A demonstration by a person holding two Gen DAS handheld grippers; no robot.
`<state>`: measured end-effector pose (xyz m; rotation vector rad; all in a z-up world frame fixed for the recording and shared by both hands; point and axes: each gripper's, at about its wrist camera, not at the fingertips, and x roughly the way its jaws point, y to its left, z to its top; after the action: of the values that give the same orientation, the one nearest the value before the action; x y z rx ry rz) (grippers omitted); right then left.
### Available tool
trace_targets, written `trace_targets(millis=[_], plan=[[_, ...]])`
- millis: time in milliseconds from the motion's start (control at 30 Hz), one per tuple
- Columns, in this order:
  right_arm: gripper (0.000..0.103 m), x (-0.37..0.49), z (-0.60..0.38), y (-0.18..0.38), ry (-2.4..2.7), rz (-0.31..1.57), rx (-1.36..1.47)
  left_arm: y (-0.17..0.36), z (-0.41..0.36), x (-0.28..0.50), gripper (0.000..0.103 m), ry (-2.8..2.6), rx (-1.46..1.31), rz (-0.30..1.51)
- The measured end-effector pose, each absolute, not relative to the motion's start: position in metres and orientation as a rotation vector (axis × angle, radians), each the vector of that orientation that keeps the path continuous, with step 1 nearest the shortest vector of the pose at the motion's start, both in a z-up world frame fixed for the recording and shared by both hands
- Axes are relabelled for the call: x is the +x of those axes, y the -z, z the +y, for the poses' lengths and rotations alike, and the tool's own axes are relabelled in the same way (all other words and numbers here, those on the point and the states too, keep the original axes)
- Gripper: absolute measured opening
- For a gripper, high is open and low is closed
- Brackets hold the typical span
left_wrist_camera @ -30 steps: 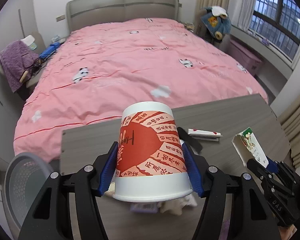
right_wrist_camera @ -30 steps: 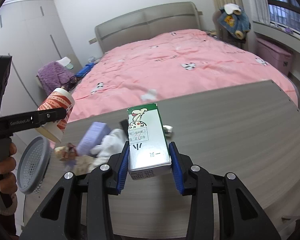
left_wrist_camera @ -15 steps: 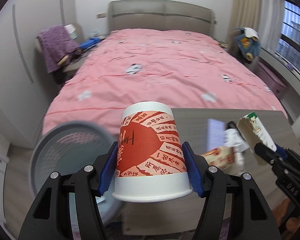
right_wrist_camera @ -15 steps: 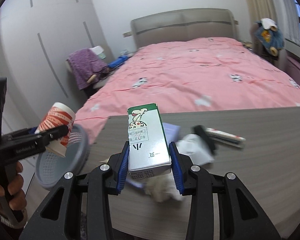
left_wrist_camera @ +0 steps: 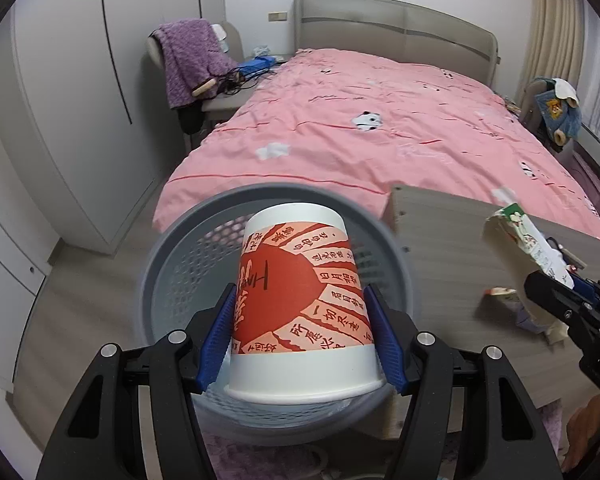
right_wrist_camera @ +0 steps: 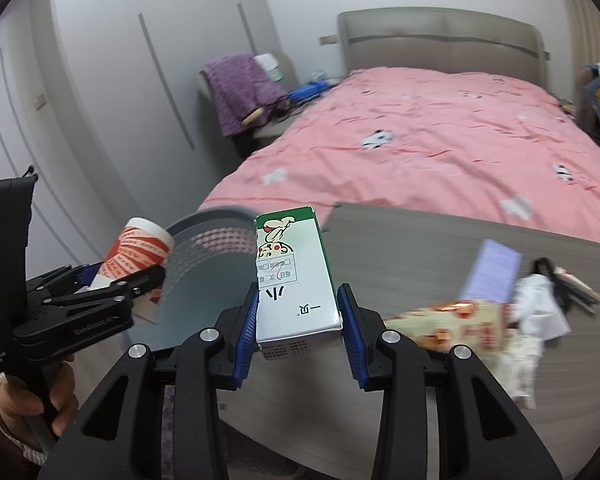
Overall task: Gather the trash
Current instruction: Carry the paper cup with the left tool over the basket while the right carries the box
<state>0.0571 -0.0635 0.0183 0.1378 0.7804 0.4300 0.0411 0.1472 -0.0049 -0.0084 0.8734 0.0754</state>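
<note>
Cup (left_wrist_camera: pixel 300 300) clamped upside-down in left gripper (left_wrist_camera: pixel 300 336) over bin (left_wrist_camera: pixel 172 264); right gripper (right_wrist_camera: pixel 299 316) grips carton (right_wrist_camera: pixel 294 276).

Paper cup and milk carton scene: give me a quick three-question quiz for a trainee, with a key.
1. True or false: the left gripper holds the paper cup upside down.
2. What does the right gripper hold? A) purple box B) milk carton C) tissue
3. Fill in: the cup hangs over the grey ____.

Key: 1 true; 2 B; 3 basket.
</note>
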Motion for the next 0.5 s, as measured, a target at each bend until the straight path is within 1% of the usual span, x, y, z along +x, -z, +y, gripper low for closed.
trace_targets(millis=[500], plan=[[0.038, 0.072, 0.005, 0.000, -0.498, 0.855, 0.055, 0.030, 0.206, 0.042, 0.061, -0.111, -0.058, 0.903]])
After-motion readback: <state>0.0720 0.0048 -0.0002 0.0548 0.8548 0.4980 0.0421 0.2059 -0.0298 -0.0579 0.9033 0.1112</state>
